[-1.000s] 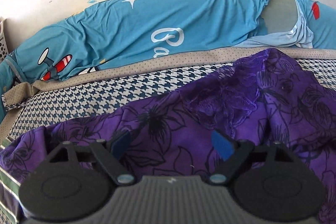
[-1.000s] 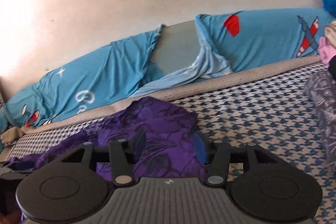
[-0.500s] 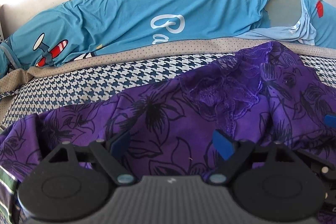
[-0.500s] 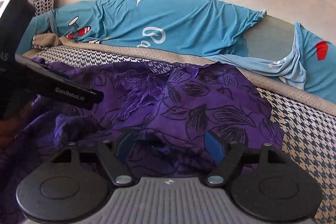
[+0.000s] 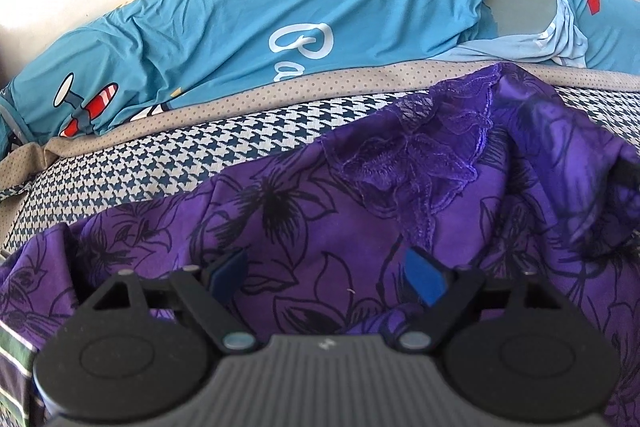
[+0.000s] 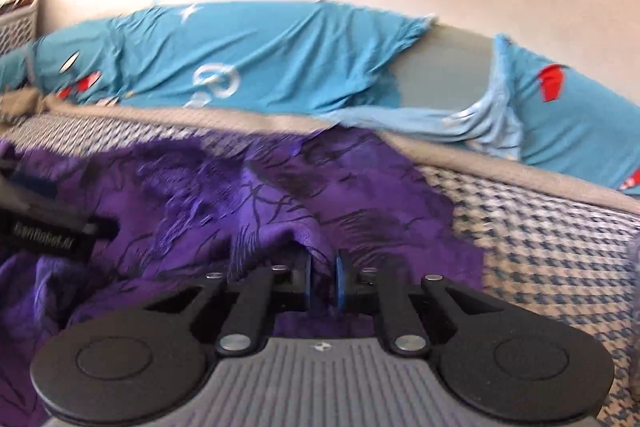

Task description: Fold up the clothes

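A purple garment (image 5: pixel 304 211) with black flower outlines and a lace patch lies rumpled on the houndstooth bed cover (image 5: pixel 168 163). The right gripper (image 6: pixel 322 279) is closing, a raised fold of the garment pinched between its pads; the left gripper (image 5: pixel 326 273) hovers over the cloth, jaws wide.

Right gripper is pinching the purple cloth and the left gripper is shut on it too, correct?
Not quite. The right gripper is closing on a fold of the purple cloth, but the left wrist view shows the left gripper open above the cloth, gripping nothing.
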`<action>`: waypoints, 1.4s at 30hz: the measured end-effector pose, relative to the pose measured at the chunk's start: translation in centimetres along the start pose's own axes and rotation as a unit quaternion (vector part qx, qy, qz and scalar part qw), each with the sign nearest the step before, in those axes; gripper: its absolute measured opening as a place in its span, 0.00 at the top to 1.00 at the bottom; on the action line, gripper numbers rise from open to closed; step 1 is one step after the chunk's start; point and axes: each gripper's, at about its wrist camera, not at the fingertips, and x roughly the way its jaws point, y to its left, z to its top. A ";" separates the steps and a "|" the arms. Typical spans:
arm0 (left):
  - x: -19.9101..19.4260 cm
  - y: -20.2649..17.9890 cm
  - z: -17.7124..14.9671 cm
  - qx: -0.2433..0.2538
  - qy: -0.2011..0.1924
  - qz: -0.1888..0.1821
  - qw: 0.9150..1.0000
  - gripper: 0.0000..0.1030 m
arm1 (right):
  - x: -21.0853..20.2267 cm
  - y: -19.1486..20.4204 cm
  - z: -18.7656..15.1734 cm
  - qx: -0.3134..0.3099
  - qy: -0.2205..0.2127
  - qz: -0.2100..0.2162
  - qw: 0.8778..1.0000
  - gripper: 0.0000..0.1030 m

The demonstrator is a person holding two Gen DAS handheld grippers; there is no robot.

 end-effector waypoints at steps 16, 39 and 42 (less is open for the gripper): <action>-3.5 1.3 -1.8 -0.002 -0.017 0.014 1.000 0.15 | -6.8 -14.8 1.8 0.218 -0.008 -0.272 0.937 0.77; -12.4 3.3 -10.5 -0.066 -0.054 -0.021 0.996 0.06 | -13.4 -7.9 -4.5 0.194 0.040 -0.065 0.978 0.47; -13.5 2.8 -11.5 -0.060 -0.063 -0.037 0.996 0.04 | -13.9 -6.2 -5.9 0.184 0.055 -0.037 0.981 0.44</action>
